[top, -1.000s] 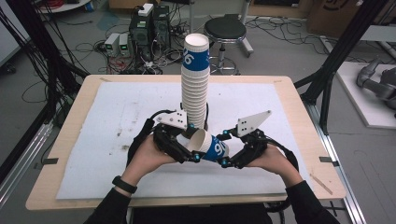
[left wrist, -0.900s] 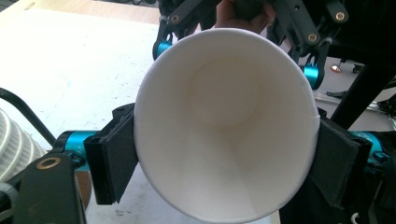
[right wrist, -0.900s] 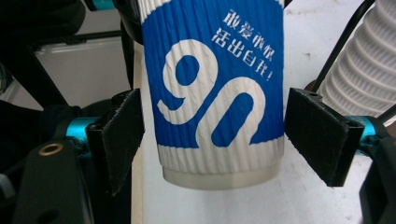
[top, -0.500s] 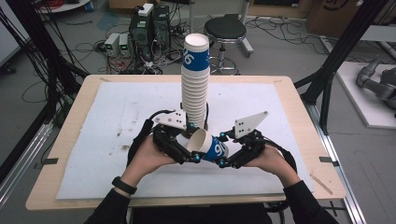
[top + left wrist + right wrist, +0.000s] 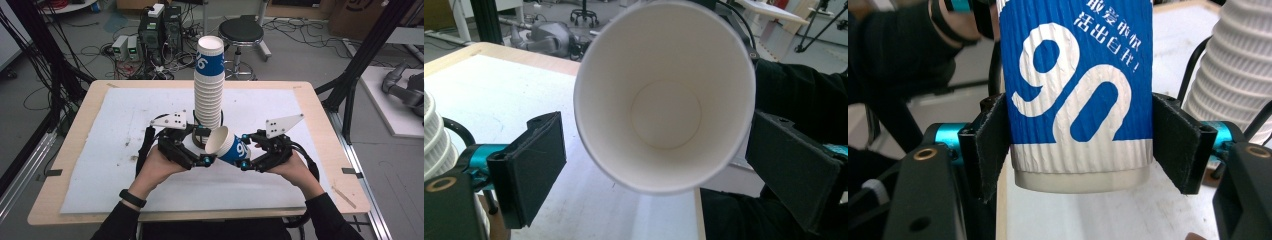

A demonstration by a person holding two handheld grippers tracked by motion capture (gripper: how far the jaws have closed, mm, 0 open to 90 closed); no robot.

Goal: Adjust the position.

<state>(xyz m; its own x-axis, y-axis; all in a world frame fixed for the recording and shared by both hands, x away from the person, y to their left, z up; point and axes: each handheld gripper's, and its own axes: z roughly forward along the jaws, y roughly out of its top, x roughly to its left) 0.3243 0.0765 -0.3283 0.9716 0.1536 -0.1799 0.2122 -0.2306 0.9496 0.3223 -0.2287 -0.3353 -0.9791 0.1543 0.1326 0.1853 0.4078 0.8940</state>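
Observation:
A blue-and-white ribbed paper cup (image 5: pixel 227 145) lies on its side in the air between both grippers, low over the table. My right gripper (image 5: pixel 245 150) is shut on its base end, and the pads press the cup (image 5: pixel 1078 90) from both sides; its jaws have just been closing. My left gripper (image 5: pixel 201 149) faces the open mouth of the cup (image 5: pixel 664 100). Its jaws have just been opening and now stand wide of the rim, with a gap on each side. A tall stack of the same cups (image 5: pixel 208 85) rises just behind the hands.
A white sheet (image 5: pixel 115 130) covers the wooden table (image 5: pixel 320 125). The cup stack (image 5: pixel 1243 75) stands close beside the right gripper and also shows as a cup stack (image 5: pixel 434 135) at the left gripper's side. A stool (image 5: pixel 241 32), cables and equipment lie beyond the far edge.
The left gripper's jaws have spread away from the cup's rim, and the right gripper's jaws have drawn in onto the cup's base. Both hands and the cup stay in place.

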